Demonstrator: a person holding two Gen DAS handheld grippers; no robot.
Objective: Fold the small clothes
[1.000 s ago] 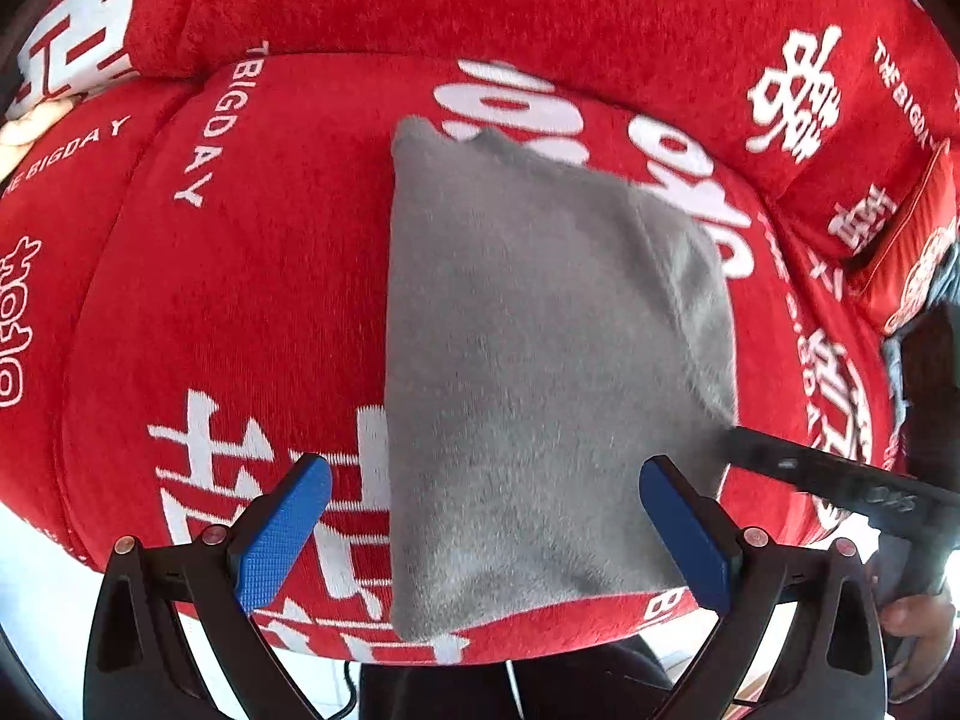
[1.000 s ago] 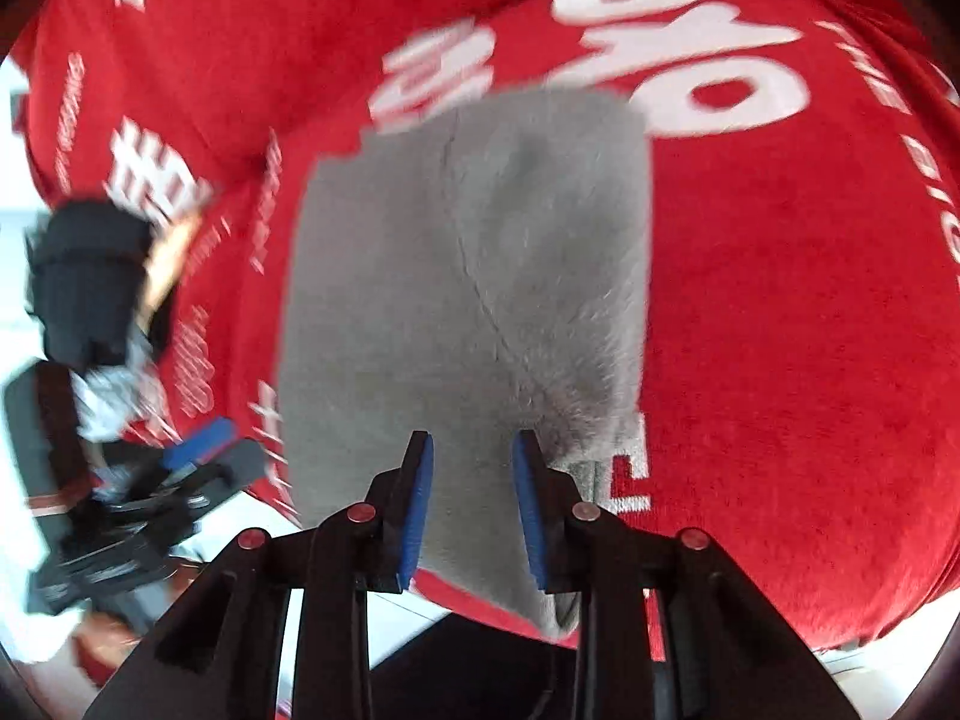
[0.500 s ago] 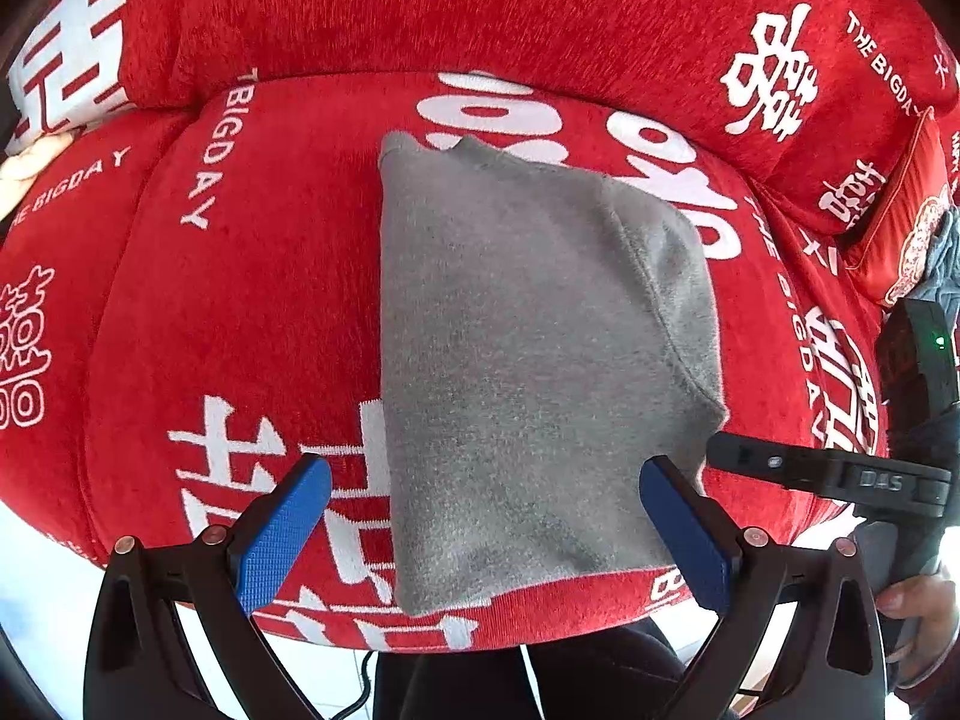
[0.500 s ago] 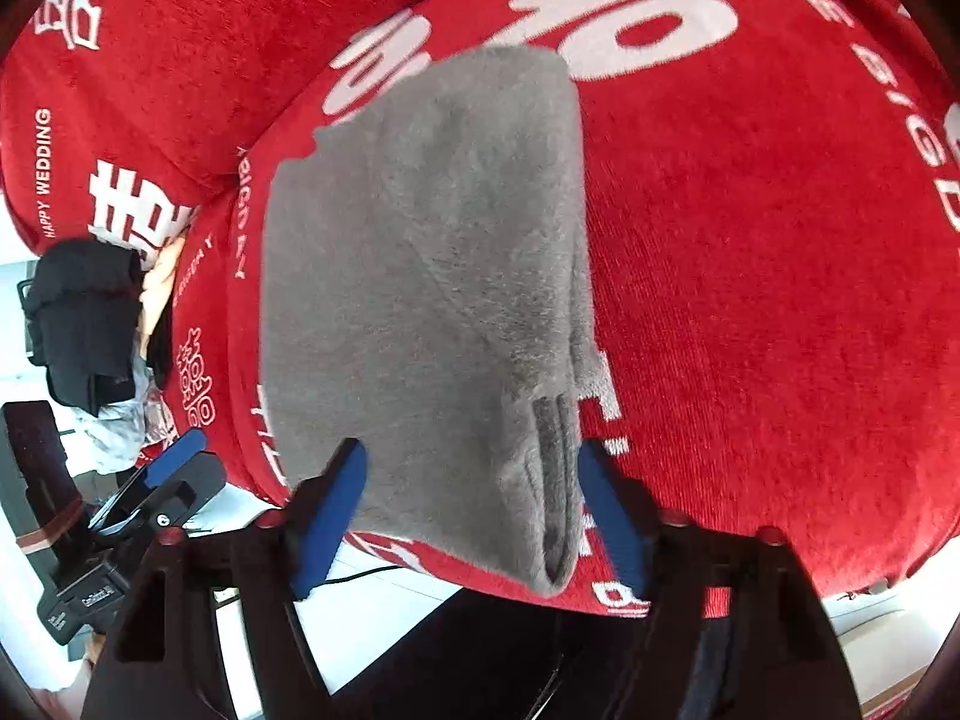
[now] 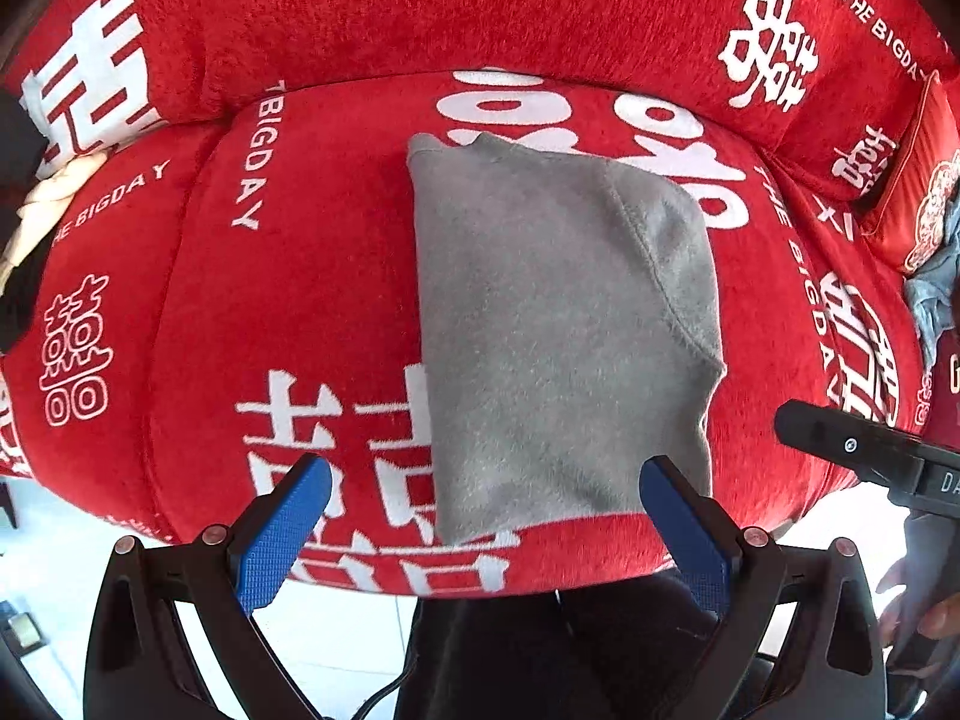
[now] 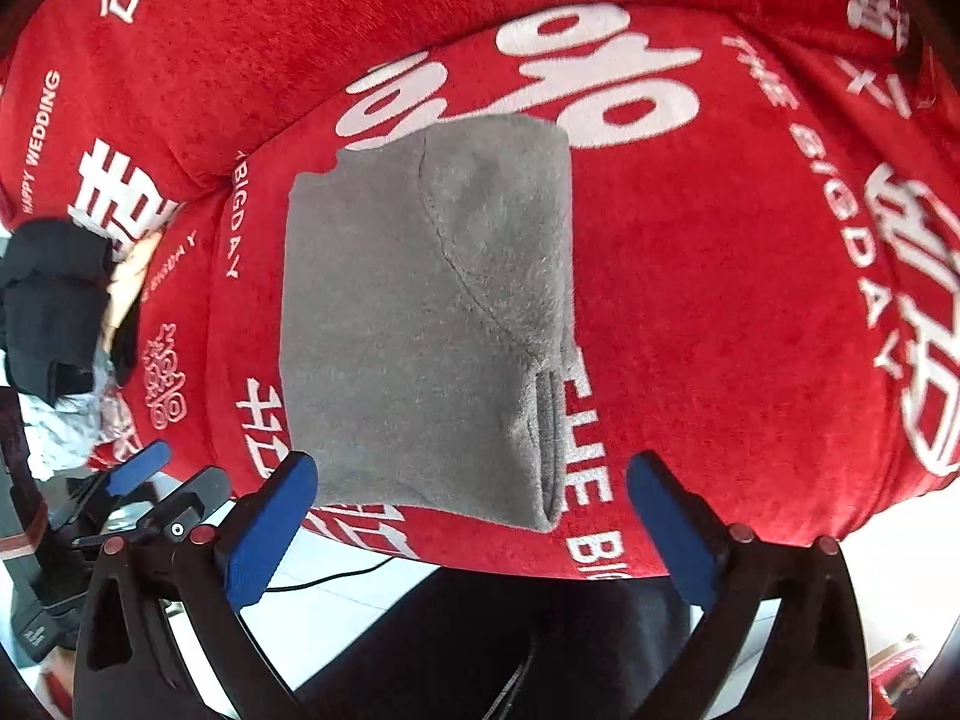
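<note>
Fuzzy matt grey garment [image 5: 558, 324] on plush red sofa cover [image 5: 288, 300].

Folded grey garment [image 5: 558, 324] flat on sofa

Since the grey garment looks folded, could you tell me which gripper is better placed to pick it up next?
Probably the right gripper: it is open, and the grey garment's layered near corner lies between its fingers. The left gripper, also open, faces a single flat edge.
</note>
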